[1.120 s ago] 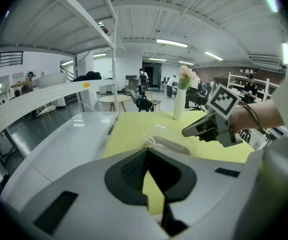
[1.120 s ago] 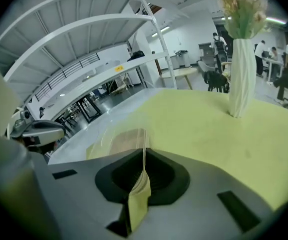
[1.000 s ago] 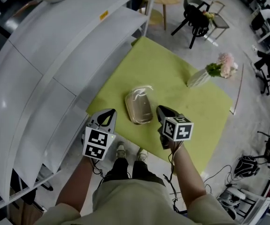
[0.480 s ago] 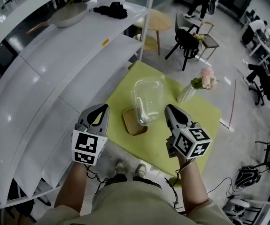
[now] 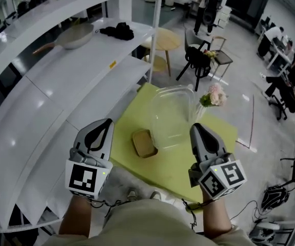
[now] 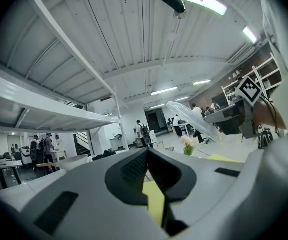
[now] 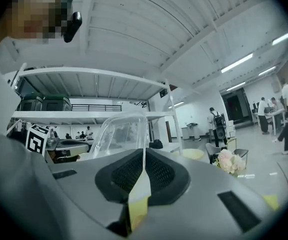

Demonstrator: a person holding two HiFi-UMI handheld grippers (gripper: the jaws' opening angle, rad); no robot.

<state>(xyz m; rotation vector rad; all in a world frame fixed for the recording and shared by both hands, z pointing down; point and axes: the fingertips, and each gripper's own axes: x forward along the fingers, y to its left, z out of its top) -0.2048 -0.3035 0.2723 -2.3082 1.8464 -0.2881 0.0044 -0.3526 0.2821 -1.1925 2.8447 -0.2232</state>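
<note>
Over the table (image 5: pixel 180 164), right gripper (image 5: pixel 197 130) pinches lid (image 5: pixel 170 114); tray (image 5: pixel 143 143) seemingly empty; left gripper (image 5: pixel 102 125) closed.

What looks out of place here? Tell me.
Only the clear lid: it hangs tilted in mid-air, pinched at its edge by the right gripper, apart from the brown container on the table.

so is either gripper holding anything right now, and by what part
The right gripper is shut on the clear plastic lid, pinching it by its thin rim. The left gripper holds nothing.
</note>
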